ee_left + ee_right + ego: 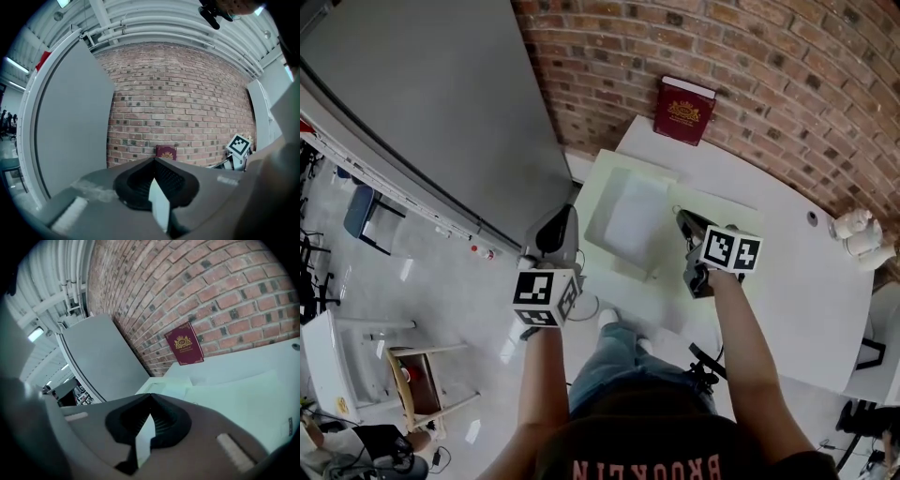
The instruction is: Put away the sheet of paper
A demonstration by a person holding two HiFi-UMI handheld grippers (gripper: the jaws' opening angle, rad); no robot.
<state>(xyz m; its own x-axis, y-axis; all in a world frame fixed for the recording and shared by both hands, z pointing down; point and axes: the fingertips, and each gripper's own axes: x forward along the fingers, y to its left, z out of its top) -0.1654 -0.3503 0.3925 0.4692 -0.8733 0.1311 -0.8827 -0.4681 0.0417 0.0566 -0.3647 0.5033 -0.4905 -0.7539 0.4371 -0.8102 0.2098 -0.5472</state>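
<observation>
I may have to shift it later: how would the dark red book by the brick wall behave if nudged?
The dark red book stands on edge on the white table at the brick wall, so a nudge near its top would probably topple it. Its flat, square-cornered cover suggests a stiff hardback, unlikely to flop.

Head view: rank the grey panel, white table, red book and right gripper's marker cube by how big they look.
1-2. grey panel and white table: about alike, not ranked.
3-4. red book and right gripper's marker cube: close; the cube is nearer the camera, so unsure.
</observation>
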